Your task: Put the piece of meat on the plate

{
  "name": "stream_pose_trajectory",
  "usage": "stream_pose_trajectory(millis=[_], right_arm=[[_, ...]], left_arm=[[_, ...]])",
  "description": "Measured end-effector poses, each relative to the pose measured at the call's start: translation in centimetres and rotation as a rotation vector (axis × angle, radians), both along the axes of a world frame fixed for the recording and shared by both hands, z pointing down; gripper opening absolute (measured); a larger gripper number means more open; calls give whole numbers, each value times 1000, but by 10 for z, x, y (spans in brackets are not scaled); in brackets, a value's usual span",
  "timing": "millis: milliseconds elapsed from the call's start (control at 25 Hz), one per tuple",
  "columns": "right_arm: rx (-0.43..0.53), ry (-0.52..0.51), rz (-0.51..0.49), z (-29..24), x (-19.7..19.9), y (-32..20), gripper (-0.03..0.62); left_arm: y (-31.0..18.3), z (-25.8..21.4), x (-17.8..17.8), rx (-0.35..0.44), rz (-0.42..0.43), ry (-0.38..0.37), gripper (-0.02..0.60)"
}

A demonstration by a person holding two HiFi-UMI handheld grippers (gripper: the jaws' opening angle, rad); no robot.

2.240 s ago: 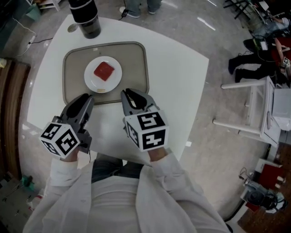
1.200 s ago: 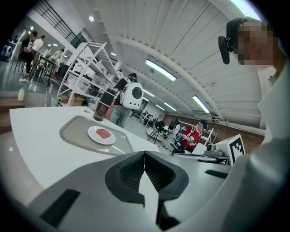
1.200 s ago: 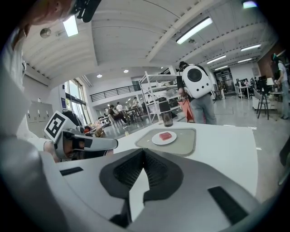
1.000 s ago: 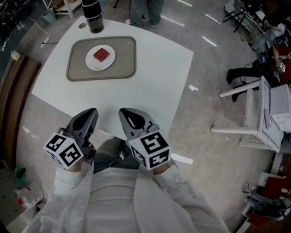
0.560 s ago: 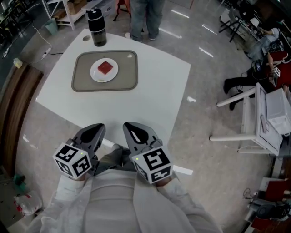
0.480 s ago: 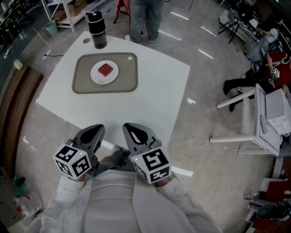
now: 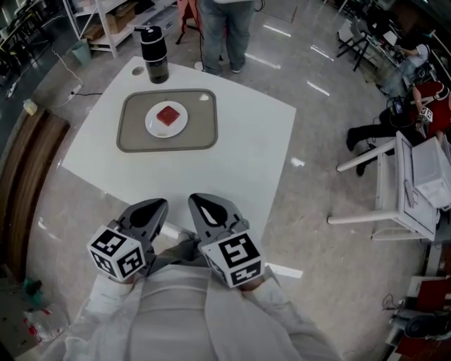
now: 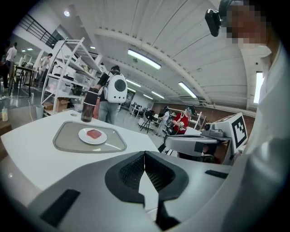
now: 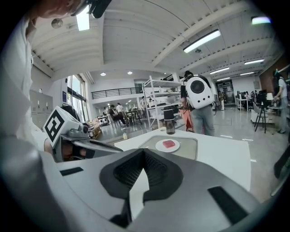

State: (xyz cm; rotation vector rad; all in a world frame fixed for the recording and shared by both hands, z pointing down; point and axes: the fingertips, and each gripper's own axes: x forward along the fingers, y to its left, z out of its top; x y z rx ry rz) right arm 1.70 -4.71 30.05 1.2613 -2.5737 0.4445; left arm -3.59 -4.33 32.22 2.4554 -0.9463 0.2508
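Note:
A red square piece of meat (image 7: 168,115) lies on a white plate (image 7: 156,128) in the middle of a grey tray (image 7: 134,139) at the far side of the white table. The left gripper view shows the same meat (image 8: 94,133) on the plate (image 8: 86,137); so does the right gripper view, with meat (image 9: 168,143) and plate (image 9: 161,147). My left gripper (image 7: 160,205) and right gripper (image 7: 196,200) are held side by side close to my body, off the table's near edge and far from the tray. Both are shut with nothing between the pads.
A black bottle (image 7: 154,44) stands just beyond the tray. A person (image 7: 225,21) with a white backpack (image 8: 117,88) stands at the table's far edge. White furniture (image 7: 394,176) is on the floor to the right. Bare white table (image 7: 232,155) lies between me and the tray.
Both grippers have drawn back from the tray's near edge to beyond the table's near edge, close to my body. The meat and plate have stayed put.

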Motion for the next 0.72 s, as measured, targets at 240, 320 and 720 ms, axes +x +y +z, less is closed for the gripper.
stream_pose_trajectory(millis=[240,320,720], right_arm=[[2,5,7,0,-1,-1,14],[0,-2,12,-1,-2,0,14],[-17,26,-3,4,-7,4,14]], left_arm=[[2,-1,6,6,56,0,10],[2,-2,5,10,62,-4,10],[2,-2,5,12,78,-15,11]])
